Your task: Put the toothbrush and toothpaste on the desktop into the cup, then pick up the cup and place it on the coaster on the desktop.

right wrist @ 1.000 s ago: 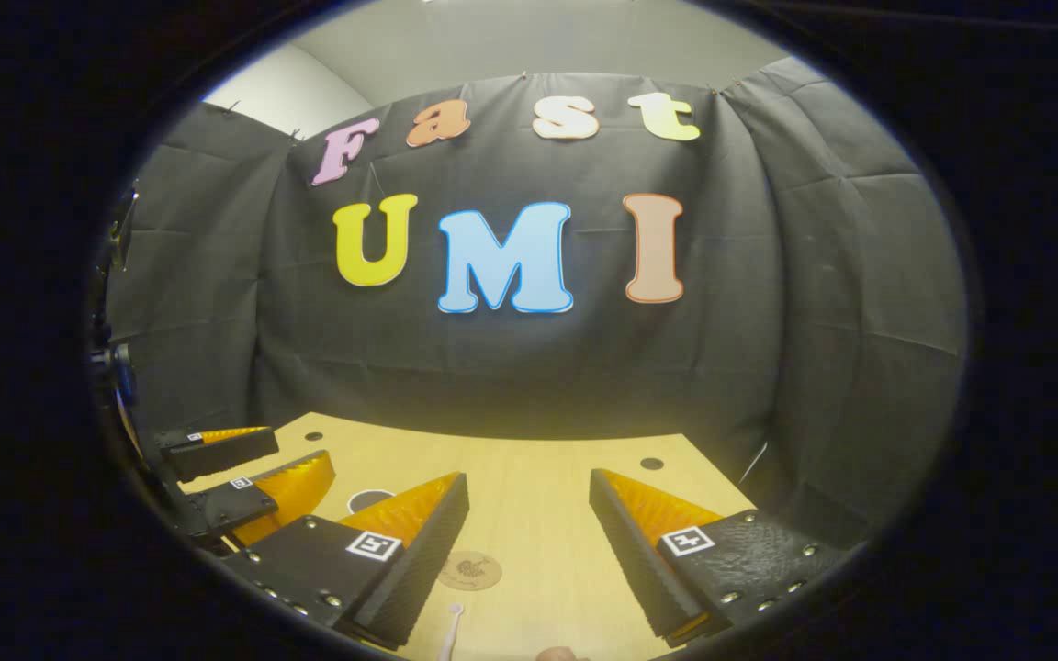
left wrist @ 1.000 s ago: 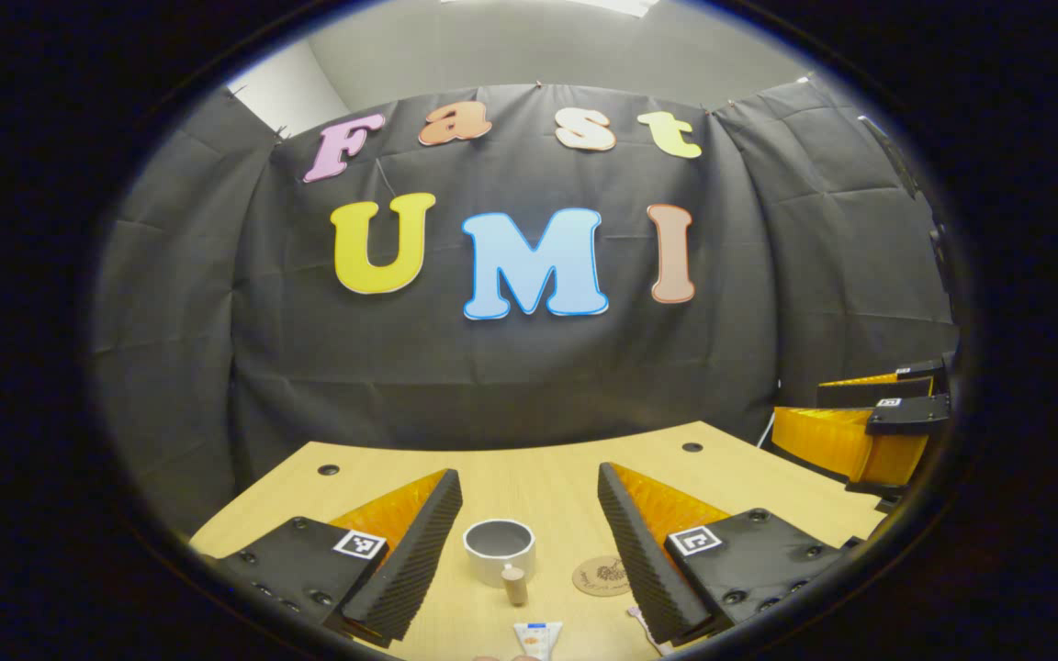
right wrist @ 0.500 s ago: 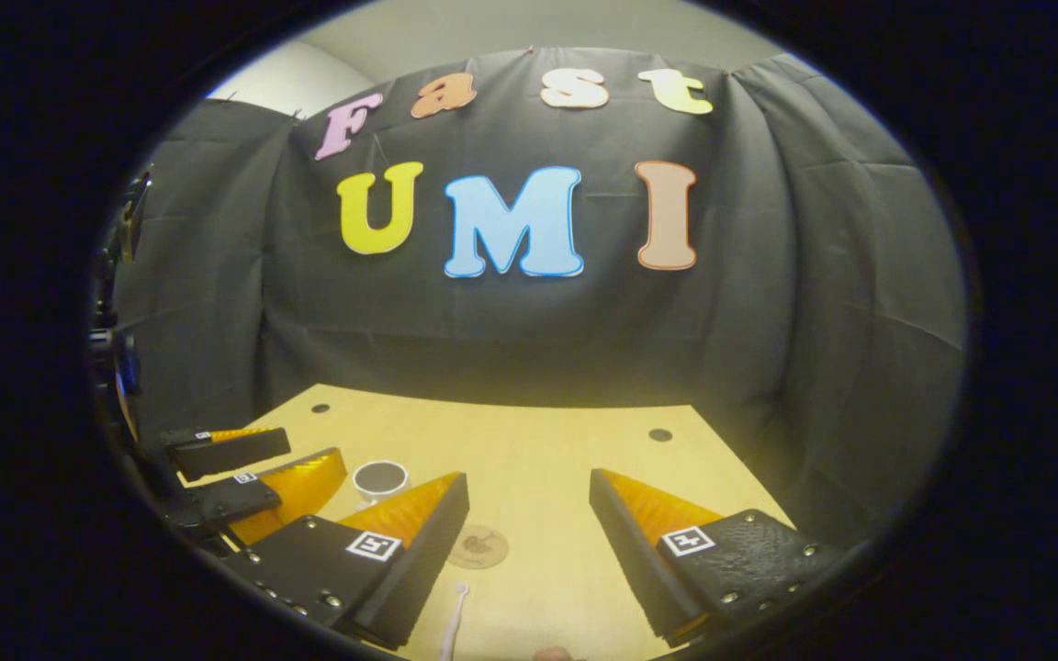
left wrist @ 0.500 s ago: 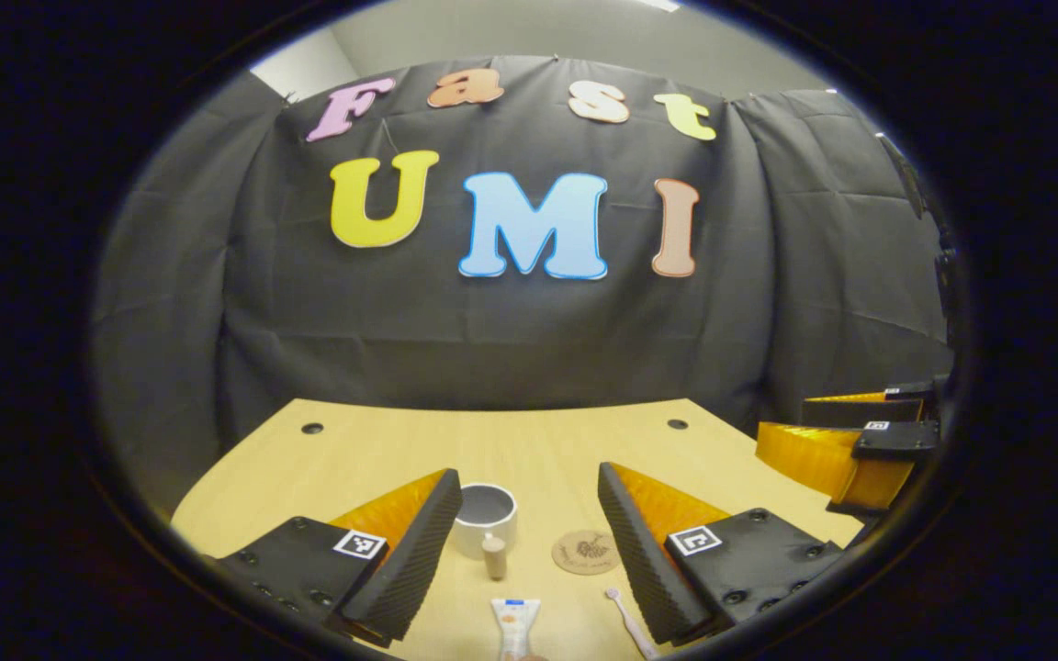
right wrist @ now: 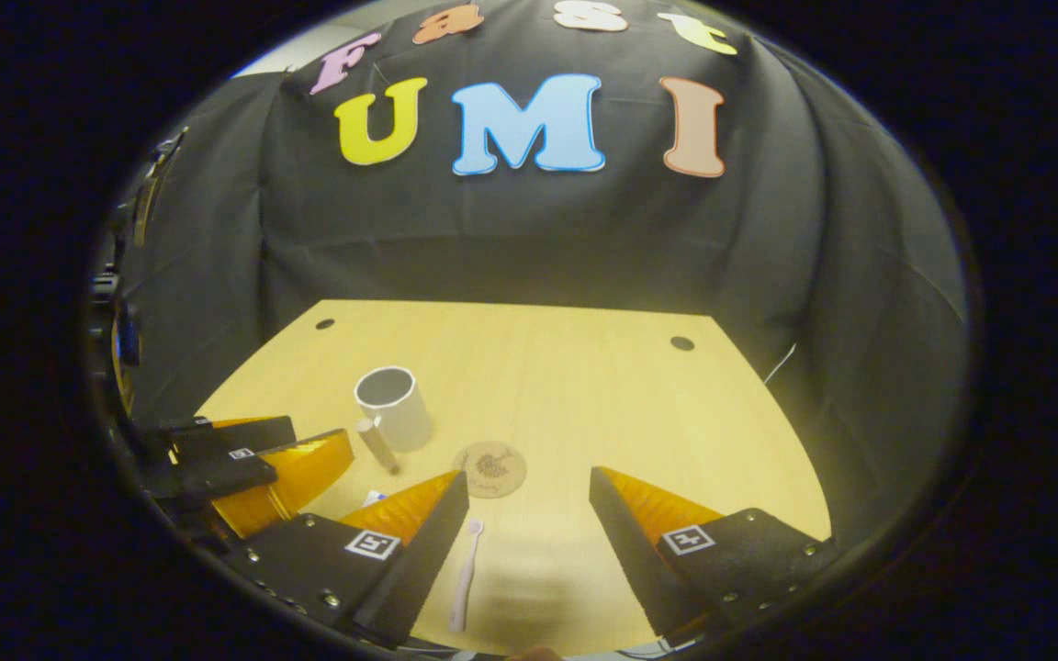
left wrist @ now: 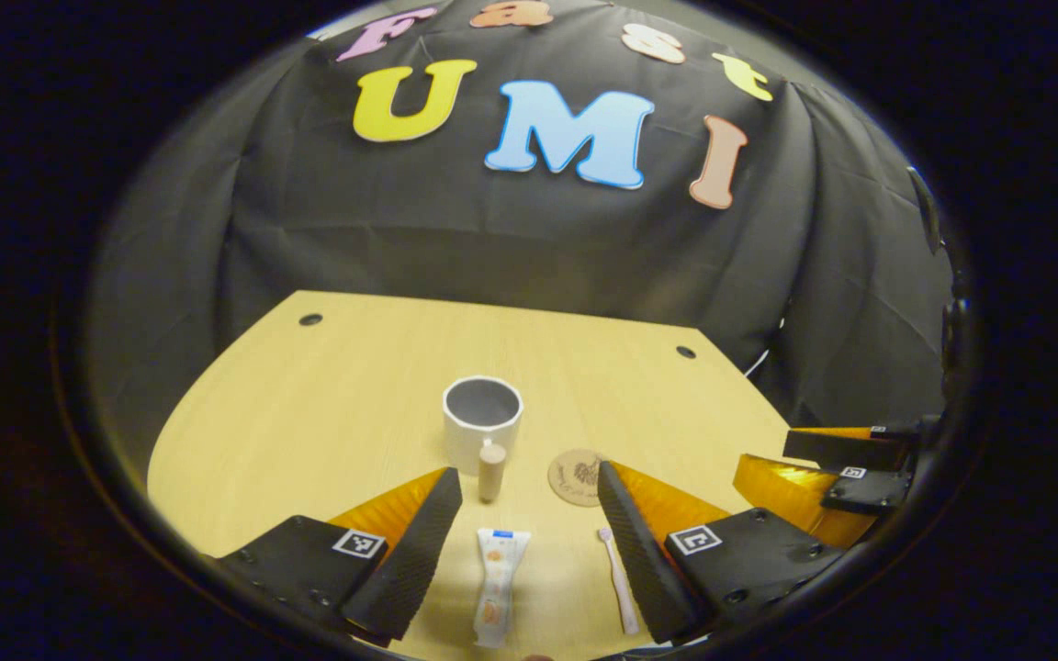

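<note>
Hovering over the near edge of the light wooden tabletop (left wrist: 327,404), the left claw (left wrist: 529,551) has its fingers spread wide, gripping nothing. Taking the white cylindrical cup (left wrist: 482,422) as the marker: it stands upright and empty near the middle of the tabletop. Just in front of it stands a small beige wooden peg (left wrist: 490,468), upright. Nearer still, between the left claw's fingers, lies the white toothpaste tube (left wrist: 497,585), flat on the wood. To the cup's right and a little nearer lies the round brown cork coaster (left wrist: 573,476), bare. In front of the coaster lies the pale pink toothbrush (left wrist: 618,578), close by the left claw's right finger. Farthest right of the cup, the right claw (right wrist: 529,542) is likewise spread and empty, the toothbrush beside its left finger in its own view.
</note>
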The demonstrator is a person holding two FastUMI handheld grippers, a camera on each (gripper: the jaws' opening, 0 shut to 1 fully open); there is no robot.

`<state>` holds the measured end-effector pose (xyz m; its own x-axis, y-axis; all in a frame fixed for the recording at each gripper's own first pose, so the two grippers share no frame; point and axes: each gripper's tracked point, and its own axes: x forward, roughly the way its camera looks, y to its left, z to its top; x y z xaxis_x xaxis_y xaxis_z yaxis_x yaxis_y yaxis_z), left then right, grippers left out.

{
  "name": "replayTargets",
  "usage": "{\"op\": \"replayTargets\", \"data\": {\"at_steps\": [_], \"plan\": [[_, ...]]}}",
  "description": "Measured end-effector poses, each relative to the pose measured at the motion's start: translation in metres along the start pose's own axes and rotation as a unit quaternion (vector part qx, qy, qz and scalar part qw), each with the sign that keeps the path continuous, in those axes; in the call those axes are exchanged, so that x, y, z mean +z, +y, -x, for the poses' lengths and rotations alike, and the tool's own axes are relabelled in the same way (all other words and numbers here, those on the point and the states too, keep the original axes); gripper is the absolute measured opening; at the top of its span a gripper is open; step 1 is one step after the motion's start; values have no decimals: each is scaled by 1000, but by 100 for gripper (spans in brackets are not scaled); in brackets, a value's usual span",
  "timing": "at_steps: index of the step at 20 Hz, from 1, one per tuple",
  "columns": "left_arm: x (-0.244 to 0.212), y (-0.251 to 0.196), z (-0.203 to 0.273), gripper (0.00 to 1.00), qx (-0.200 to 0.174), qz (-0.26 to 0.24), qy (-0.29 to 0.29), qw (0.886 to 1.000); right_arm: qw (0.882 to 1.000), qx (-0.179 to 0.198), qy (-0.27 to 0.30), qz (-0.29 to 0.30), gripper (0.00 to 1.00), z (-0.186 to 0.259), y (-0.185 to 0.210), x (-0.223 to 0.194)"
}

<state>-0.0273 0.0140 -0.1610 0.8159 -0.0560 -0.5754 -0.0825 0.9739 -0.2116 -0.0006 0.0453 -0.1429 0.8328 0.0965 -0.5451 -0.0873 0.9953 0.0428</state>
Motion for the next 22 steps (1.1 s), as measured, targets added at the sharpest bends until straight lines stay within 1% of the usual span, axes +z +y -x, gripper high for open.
{"op": "replayTargets", "data": {"at_steps": [1, 2, 3, 4, 5, 7, 8, 9, 10, 11, 12, 14, 15, 16, 17, 18, 19, 20, 21, 22], "plan": [[-7, 3, -3, 94, 6, 2, 18, 1000, 1000, 4, 14, -1, 88, -3, 2, -8], [-16, 8, -8, 96, 13, 1, 37, 999, 999, 9, 31, -1, 87, -5, 6, -15], [-23, 13, -10, 95, 19, -1, 53, 998, 999, 14, 48, -1, 88, -9, 10, -23], [-31, 17, -11, 94, 22, -1, 67, 998, 998, 19, 65, -1, 88, -13, 15, -30], [-37, 19, -12, 96, 22, -1, 80, 997, 996, 22, 81, 1, 88, -16, 19, -37], [-50, 22, -14, 96, 24, -1, 108, 994, 993, 28, 112, 5, 88, -22, 23, -53], [-57, 24, -14, 95, 26, 0, 121, 992, 991, 31, 127, 5, 88, -23, 25, -61], [-63, 27, -15, 96, 28, -2, 135, 990, 989, 35, 143, 5, 88, -24, 28, -68], [-71, 30, -17, 96, 32, -5, 150, 988, 987, 39, 158, 2, 88, -26, 31, -74], [-78, 34, -18, 94, 36, -10, 166, 985, 984, 44, 171, -1, 89, -29, 35, -82], [-85, 38, -17, 95, 40, -14, 185, 982, 982, 47, 185, -3, 89, -31, 38, -87], [-99, 40, -19, 100, 41, -22, 218, 975, 976, 51, 210, -6, 89, -34, 41, -98], [-104, 39, -20, 96, 39, -24, 233, 971, 974, 50, 223, -7, 89, -37, 42, -103], [-108, 39, -22, 100, 37, -25, 246, 968, 970, 48, 236, -8, 87, -41, 43, -111], [-112, 38, -24, 98, 35, -26, 259, 965, 967, 49, 249, -11, 90, -43, 45, -115], [-116, 39, -26, 98, 33, -28, 270, 962, 963, 53, 263, -14, 90, -46, 49, -122], [-123, 45, -19, 98, 32, -30, 280, 959, 959, 55, 278, -16, 87, -47, 51, -128], [-132, 48, -25, 98, 31, -28, 290, 956, 955, 58, 290, -17, 90, -49, 54, -133], [-138, 48, -26, 96, 30, -26, 300, 953, 952, 58, 300, -18, 90, -51, 55, -137], [-141, 49, -27, 96, 31, -25, 308, 950, 950, 58, 308, -19, 90, -53, 56, -141]]}}
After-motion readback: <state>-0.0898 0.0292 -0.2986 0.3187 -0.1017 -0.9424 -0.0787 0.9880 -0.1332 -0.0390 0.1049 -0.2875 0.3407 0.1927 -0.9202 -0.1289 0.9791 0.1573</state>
